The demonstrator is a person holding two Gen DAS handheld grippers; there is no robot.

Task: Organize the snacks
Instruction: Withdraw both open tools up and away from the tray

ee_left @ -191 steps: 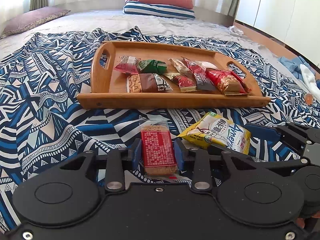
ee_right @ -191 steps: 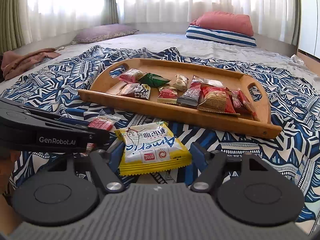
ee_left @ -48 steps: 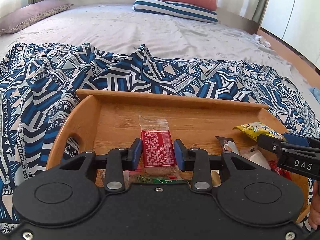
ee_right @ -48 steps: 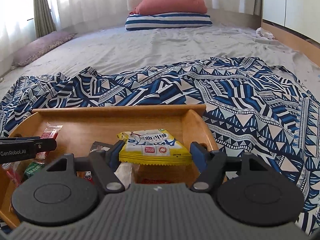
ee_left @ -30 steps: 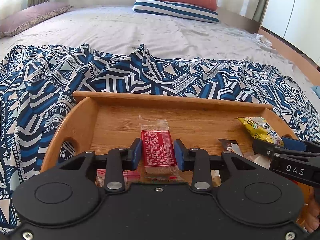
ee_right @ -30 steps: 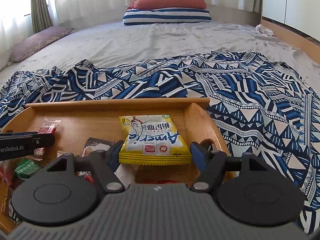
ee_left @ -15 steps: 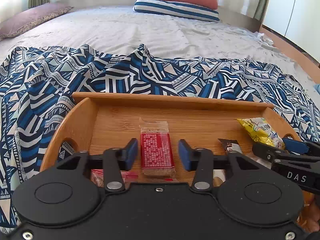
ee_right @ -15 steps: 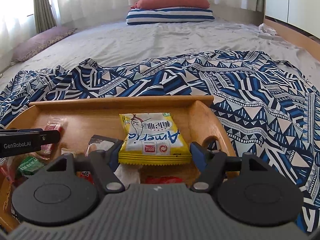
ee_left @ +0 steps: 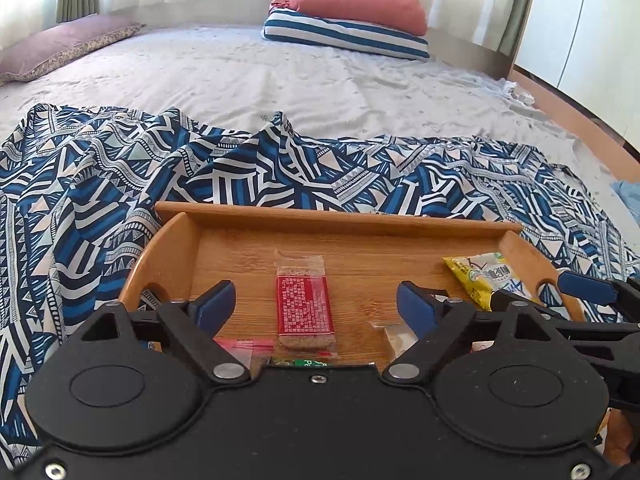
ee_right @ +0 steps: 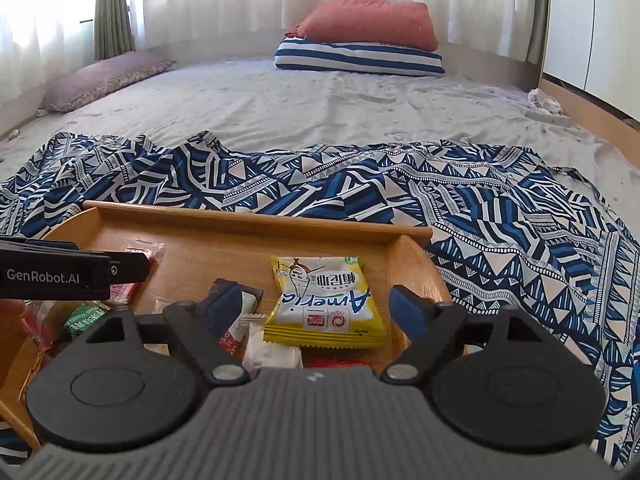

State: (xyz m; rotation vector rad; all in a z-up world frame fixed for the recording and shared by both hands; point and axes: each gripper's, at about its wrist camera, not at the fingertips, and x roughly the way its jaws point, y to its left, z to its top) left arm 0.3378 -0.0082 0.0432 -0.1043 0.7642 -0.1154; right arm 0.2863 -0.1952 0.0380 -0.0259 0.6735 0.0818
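The left gripper [ee_left: 316,304] is opening, and the red snack bar [ee_left: 305,308] lies flat on the wooden tray [ee_left: 336,216] between its pads, untouched. The right gripper [ee_right: 316,306] is also opening around the yellow snack bag [ee_right: 322,300], which rests near the tray's right end. The tray sits on a patterned blanket [ee_left: 100,184] on the bed [ee_left: 240,76].

Patterned blue blanket [ee_left: 100,184], striped pillow [ee_right: 360,58], coral pillow [ee_right: 372,24], curtains [ee_right: 200,0].

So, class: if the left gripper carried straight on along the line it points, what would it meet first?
Probably the red snack bar lying on the wooden tray, between the left gripper's opening jaws; depth is hard to judge.
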